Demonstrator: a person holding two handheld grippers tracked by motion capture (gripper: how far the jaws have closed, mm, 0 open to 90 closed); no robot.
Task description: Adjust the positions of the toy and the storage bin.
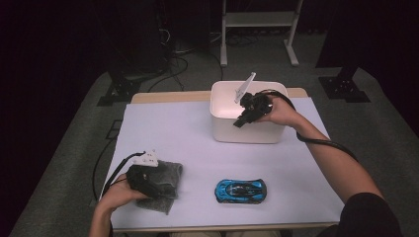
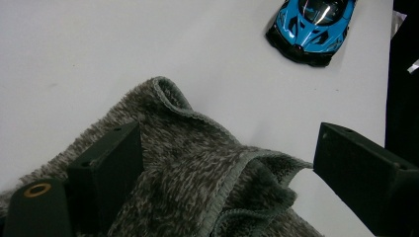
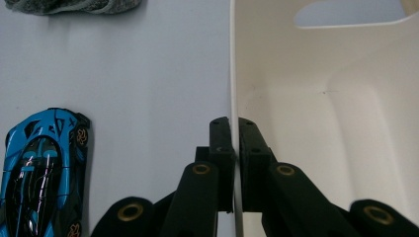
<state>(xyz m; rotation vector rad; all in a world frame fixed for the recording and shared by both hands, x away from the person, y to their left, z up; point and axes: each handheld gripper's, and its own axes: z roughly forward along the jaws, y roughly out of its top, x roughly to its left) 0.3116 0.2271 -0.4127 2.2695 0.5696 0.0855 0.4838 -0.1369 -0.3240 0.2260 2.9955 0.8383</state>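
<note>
Right gripper (image 3: 231, 129) pinching bin (image 3: 316, 98) wall, visible close-up

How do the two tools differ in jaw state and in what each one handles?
The left tool has its jaws spread wide over the grey cloth, not pinching it. The right tool is clamped shut on the wall of the white bin. The left works near the table's front edge, the right farther back. Both are hand-held, with black jaws.
</note>
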